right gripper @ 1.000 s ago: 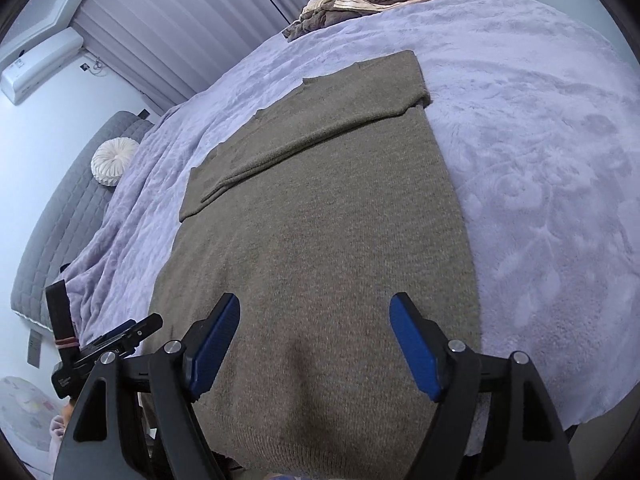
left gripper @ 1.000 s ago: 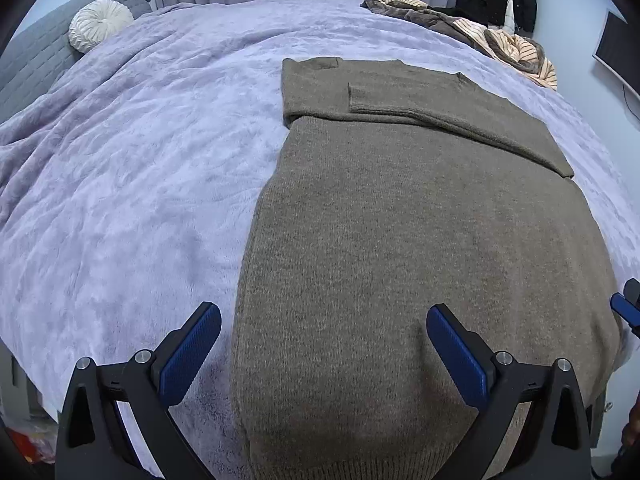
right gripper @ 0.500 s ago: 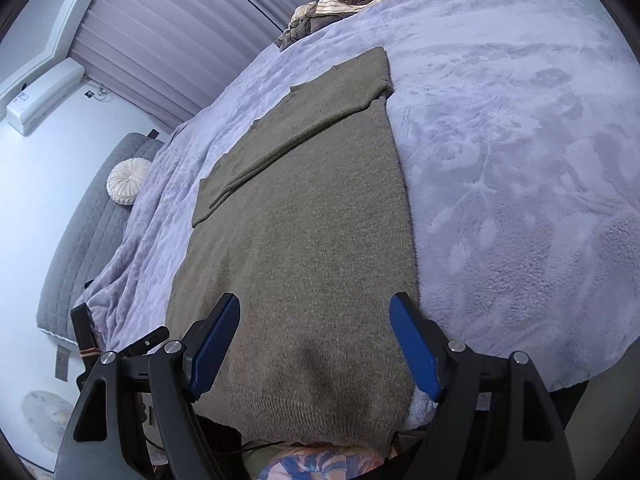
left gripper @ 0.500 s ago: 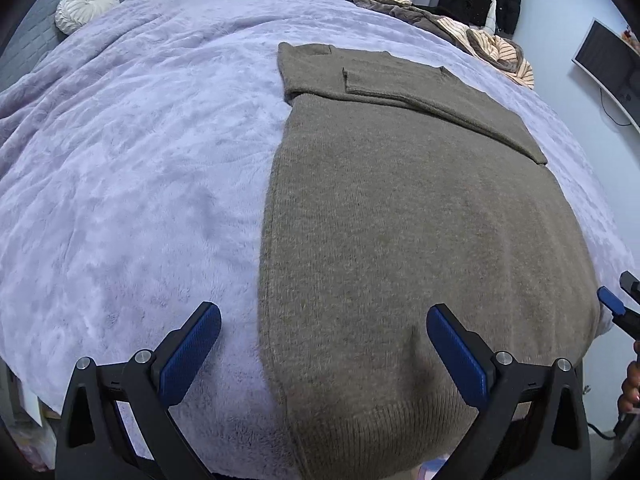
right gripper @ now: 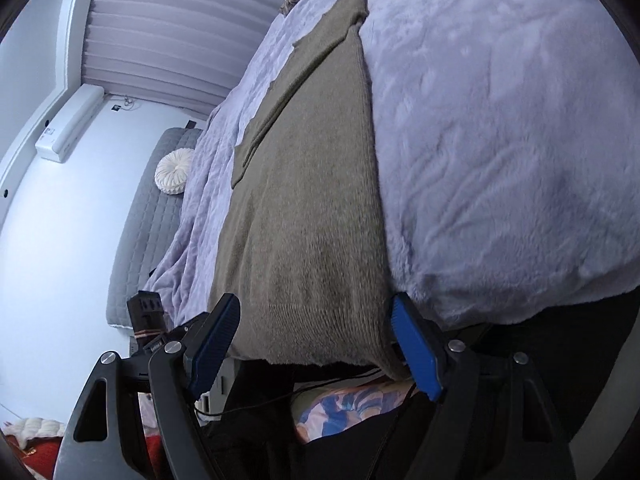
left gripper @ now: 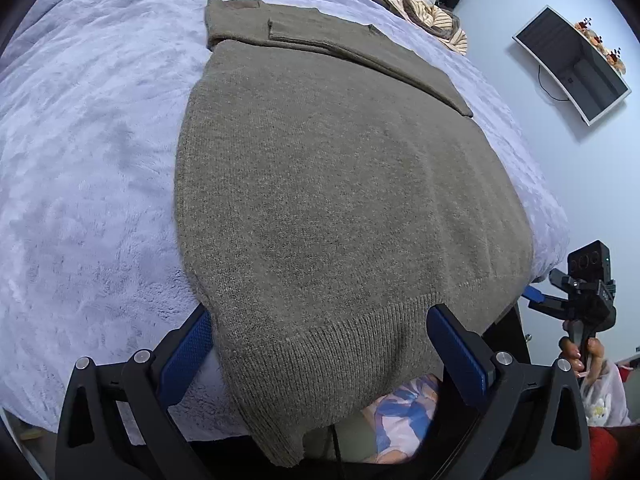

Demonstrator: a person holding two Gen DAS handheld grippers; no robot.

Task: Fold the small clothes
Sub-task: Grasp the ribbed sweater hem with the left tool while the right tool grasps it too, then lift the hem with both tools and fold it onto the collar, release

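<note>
An olive-brown knitted sweater (left gripper: 340, 200) lies flat on the bed's lavender blanket (left gripper: 88, 160). Its sleeves are folded across the chest at the far end. The ribbed hem (left gripper: 332, 344) hangs over the bed's near edge. My left gripper (left gripper: 324, 356) is open, its blue pads spread on either side of the hem's left part without pressing it. My right gripper (right gripper: 316, 344) is open too, straddling the hem's right corner (right gripper: 320, 332). Each gripper shows in the other's view: the right gripper (left gripper: 536, 296) at the sweater's right corner, the left gripper (right gripper: 160, 332) at the left.
A pile of striped and dark clothes (left gripper: 420, 12) lies at the bed's far corner. A screen (left gripper: 572, 64) hangs on the right wall. A round white cushion (right gripper: 172, 176) rests against the grey headboard (right gripper: 144, 224). Patterned fabric (left gripper: 400, 412) shows below the bed's edge.
Both grippers have dropped and tipped downward toward the bed's near edge. The hanging hem, earlier below the frames, now sits between each pair of open jaws.
</note>
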